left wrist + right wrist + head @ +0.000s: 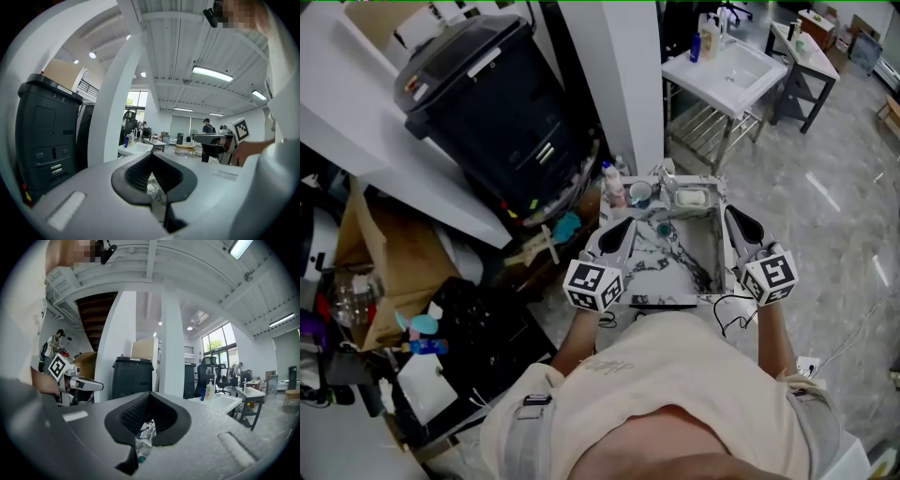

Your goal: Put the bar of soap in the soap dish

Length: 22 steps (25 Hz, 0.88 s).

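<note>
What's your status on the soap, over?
Left gripper, right gripper: both shut, empty, over the marble sink. Bar of soap looks seated in soap dish on the sink's far rim. Nothing blocking.

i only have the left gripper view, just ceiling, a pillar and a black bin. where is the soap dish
observer: In the head view the soap dish sits at the far edge of the marbled sink top, ahead of both grippers.
operator: is the soap in it
observer: A pale bar looks to lie in the dish, as far as the head view shows.
operator: right gripper holding anything
observer: No. The right gripper is shut with nothing between its jaws. It is held beside the left gripper, short of the dish.
</note>
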{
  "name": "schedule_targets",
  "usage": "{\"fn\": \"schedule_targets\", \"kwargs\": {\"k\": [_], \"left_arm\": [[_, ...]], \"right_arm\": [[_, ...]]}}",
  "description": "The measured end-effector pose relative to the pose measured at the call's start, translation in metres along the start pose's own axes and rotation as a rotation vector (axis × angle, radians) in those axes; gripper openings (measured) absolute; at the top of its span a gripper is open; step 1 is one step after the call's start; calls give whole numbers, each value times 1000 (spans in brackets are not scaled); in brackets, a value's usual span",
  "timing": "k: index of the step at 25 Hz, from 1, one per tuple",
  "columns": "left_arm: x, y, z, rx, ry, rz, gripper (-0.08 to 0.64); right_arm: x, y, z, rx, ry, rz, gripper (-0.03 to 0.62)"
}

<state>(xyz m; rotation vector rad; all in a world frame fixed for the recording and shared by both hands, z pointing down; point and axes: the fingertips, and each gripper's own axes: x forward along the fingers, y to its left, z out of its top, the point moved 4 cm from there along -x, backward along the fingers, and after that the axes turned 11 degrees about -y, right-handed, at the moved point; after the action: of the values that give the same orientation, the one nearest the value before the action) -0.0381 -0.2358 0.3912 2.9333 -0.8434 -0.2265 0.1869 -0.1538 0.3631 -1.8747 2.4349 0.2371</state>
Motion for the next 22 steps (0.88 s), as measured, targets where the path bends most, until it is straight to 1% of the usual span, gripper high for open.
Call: {"fn": "schedule_targets", "kwargs": {"k": [4,9,14,17,22], "left_arm": [[-12,6,2,-2,-10,32,17],[-26,13,2,-4,-1,60,17],[-31,14,3,-17,1,65,15],[-31,15,2,-20,3,61,17],[-32,18,-11,-54,15,63,15]], "right_arm": [[0,3,-4,-14,25,19,2],[4,12,-11,-22,48,37,2],[8,5,-3,-61,67,5,2],[11,0,3,-55,50,0,2],[3,2,-12,-27,102,-35,2]]}}
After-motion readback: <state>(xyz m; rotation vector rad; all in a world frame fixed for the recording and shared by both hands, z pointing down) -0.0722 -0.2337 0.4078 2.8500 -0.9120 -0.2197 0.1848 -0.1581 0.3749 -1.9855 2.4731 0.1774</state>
